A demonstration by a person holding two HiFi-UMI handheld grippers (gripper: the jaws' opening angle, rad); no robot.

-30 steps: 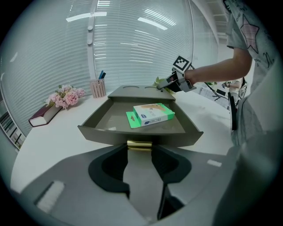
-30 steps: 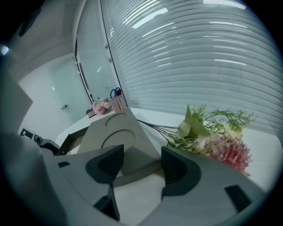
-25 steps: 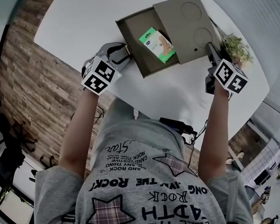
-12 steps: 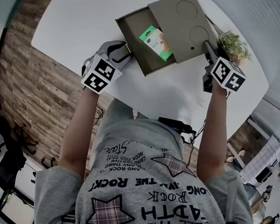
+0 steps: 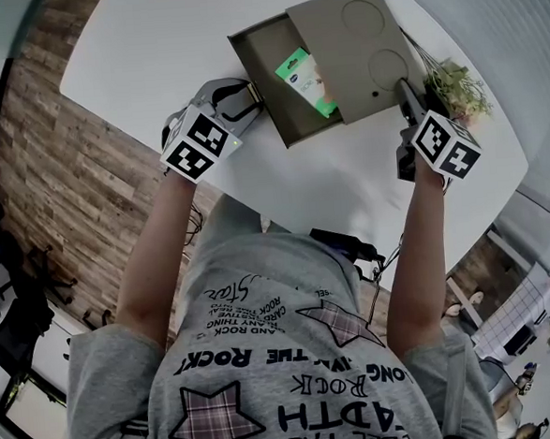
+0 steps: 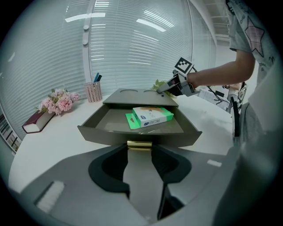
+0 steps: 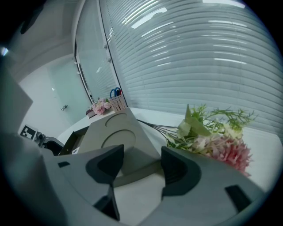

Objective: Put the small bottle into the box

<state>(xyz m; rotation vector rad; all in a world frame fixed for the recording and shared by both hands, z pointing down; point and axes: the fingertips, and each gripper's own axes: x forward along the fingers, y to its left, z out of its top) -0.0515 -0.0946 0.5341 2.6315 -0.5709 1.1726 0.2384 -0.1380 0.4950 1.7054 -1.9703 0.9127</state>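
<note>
The left gripper (image 6: 140,149) is seen at the front of the box (image 5: 357,49), closed on the brass handle (image 6: 139,144) of the pulled-out drawer (image 6: 132,134); the handle fills the space between the jaw tips and no gap is left on either side. Inside the drawer, toward the box's outer shell, a green-and-white packet (image 6: 152,117) is laid flat on the drawer floor, its far end already tucked under the edge of the shell. No bare bottle is shown in any view, so the packet is taken to be the item named in the task, and the placing itself is judged to be done. What is left, as far as can be read, is the closing: the drawer is still drawn well out of the shell and would have to be slid home by the handle, after which the handle would be let go. At the right-hand near corner of the box, the right gripper (image 7: 142,154) is held with its jaws wide apart and nothing clamped; the corner of the shell is seen between them, and the box is probably being steadied there. Just beyond that corner, a spray of flowers (image 7: 212,141) is lying on the white table (image 5: 169,52).
</note>
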